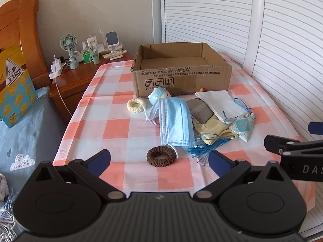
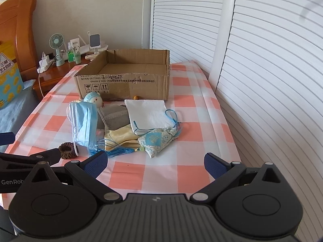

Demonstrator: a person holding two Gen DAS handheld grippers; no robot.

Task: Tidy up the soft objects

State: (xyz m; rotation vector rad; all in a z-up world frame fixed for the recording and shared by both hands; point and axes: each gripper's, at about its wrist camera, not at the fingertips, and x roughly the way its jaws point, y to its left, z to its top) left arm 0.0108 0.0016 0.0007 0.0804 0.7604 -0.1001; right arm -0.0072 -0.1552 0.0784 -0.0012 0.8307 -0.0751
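soft objects heaped on the checked tablecloth (image 1: 113, 125), just in front of the open cardboard box (image 1: 181, 76) standing toward the far edge. blue face mask (image 1: 175, 121) draped over the left side of the heap, ear loops trailing leftward. small doll head in a blue cap (image 1: 159, 96) at the mask's far end, against the box front. cream crocheted hair tie (image 1: 135, 105) lying apart to the left of the doll. brown hair tie (image 1: 161, 156) nearest the front edge, touching the mask's lower corner. grey pouch (image 2: 114, 117) and white fabric pouch (image 2: 148, 112) side by side behind, white one to the right. pale yellow cloth (image 2: 119, 136) under both. floral sachet (image 2: 159, 141) with blue cord and blue tassel (image 2: 119, 152) at the right front of the heap. box empty inside as far as visible.

left gripper (image 1: 159, 160) spread wide, holding nothing, hovering over the front edge with the brown hair tie between its fingers in view. right gripper (image 2: 156, 162) likewise spread wide and empty, just short of the sachet and tassel.

bedside cabinet (image 1: 70, 80) beyond the left edge, carrying a small green fan (image 1: 69, 46) and bottles. white louvred doors (image 2: 262, 60) along the right edge.
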